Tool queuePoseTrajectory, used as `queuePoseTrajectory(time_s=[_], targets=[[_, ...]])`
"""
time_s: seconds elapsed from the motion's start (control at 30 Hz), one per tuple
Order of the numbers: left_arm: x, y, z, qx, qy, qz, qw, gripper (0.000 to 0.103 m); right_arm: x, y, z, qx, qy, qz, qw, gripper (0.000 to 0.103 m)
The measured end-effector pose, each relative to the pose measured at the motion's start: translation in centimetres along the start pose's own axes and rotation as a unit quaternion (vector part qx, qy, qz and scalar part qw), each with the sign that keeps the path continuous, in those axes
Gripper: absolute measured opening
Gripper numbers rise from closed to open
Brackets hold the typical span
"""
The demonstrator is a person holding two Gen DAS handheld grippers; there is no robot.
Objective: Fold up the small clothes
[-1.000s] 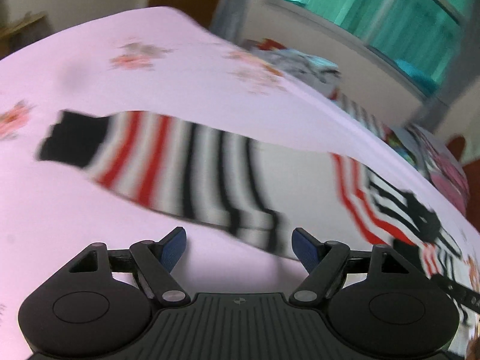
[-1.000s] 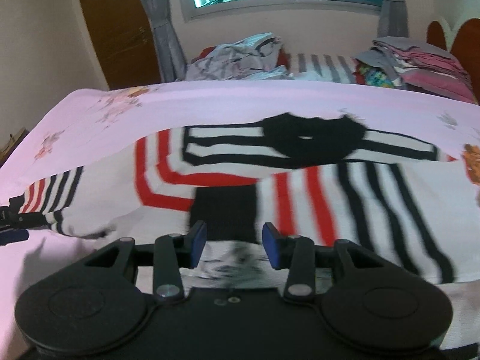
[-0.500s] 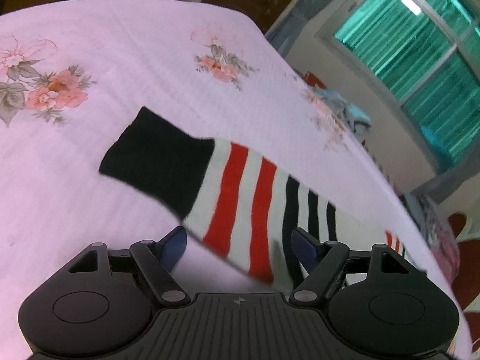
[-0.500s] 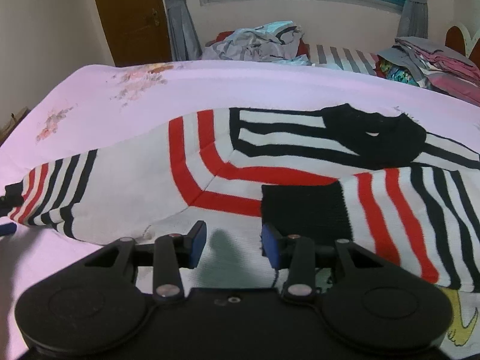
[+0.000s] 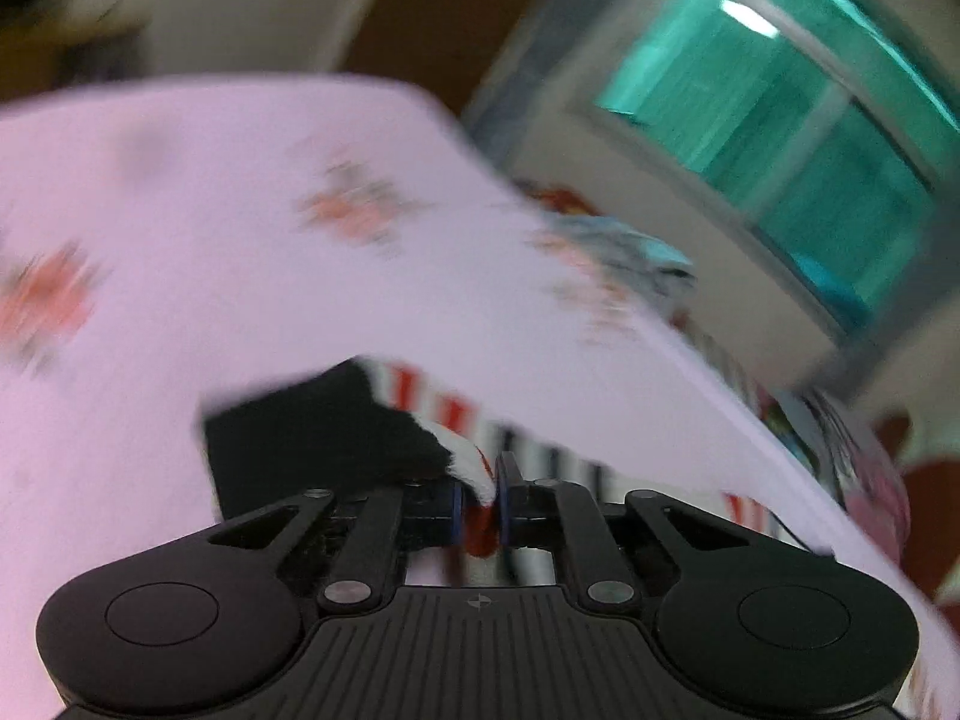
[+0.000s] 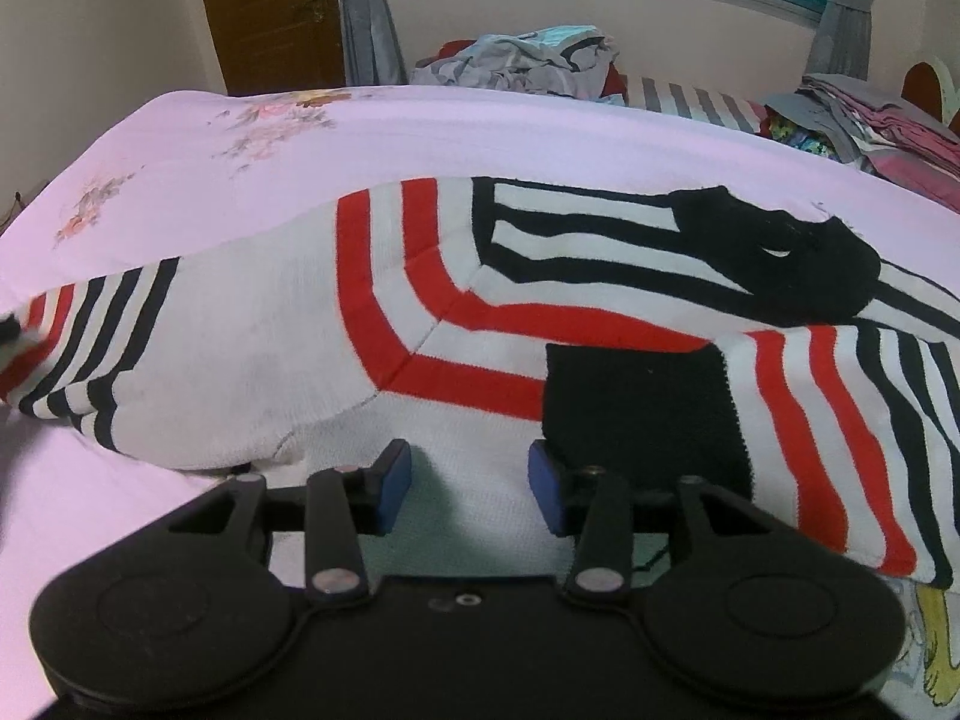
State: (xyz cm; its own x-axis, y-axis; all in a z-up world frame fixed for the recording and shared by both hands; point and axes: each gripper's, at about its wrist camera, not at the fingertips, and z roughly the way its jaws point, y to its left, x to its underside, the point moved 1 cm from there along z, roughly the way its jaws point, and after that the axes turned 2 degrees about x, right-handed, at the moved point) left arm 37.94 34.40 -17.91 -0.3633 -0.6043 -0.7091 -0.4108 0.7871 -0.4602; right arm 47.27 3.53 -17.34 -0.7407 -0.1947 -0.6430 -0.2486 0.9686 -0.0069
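A small knit sweater [image 6: 252, 348] with red, black and white stripes lies flat on the pink bedsheet [image 6: 180, 144]. Its right sleeve is folded across the body, with the black cuff [image 6: 642, 414] resting just beyond my right gripper [image 6: 471, 483]. That gripper's jaws are opening over the white hem, and nothing is pinched between its blue pads. In the blurred left wrist view, my left gripper [image 5: 480, 507] is shut on the other sleeve's striped edge, next to its black cuff [image 5: 312, 438]. The black collar [image 6: 780, 264] faces the far side.
A loose heap of clothes [image 6: 528, 54] lies at the far edge of the bed under the window. Stacked garments [image 6: 870, 114] sit at the far right. A brown door [image 6: 270, 6] stands at the back left. The sheet is bare left of the sweater.
The left gripper slid in over the outstretched sleeve and closed on it beside the cuff. The right gripper came nearer and lower over the hem; its jaws stand slightly wider.
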Motion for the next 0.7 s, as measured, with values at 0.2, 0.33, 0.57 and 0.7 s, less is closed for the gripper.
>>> queuePoseTrajectory(time_s=[0.2, 0.33, 0.57, 0.7], targets=[[-0.2, -8.5, 0.7, 0.082, 0.004, 0.094, 0.9922, 0.010, -0.4, -1.2, -2.0, -0.020, -0.027, 0.038, 0.999, 0.045], [1.6, -15.5, 1.9, 0.148, 0.029, 0.152, 0.9769, 0.010, -0.6, -3.4, -4.5, -0.010, -0.052, 0.048, 0.997, 0.045], [9.8, -25.8, 4.0, 0.226, 0.124, 0.248, 0.9337, 0.010, 1.0, -10.3, -7.5, 0.036, -0.059, 0.094, 0.993, 0.045], [13.4, -28.4, 4.7, 0.222, 0.169, 0.292, 0.9150, 0.011, 2.4, -13.0, -8.2, 0.045, -0.052, 0.113, 0.991, 0.046]])
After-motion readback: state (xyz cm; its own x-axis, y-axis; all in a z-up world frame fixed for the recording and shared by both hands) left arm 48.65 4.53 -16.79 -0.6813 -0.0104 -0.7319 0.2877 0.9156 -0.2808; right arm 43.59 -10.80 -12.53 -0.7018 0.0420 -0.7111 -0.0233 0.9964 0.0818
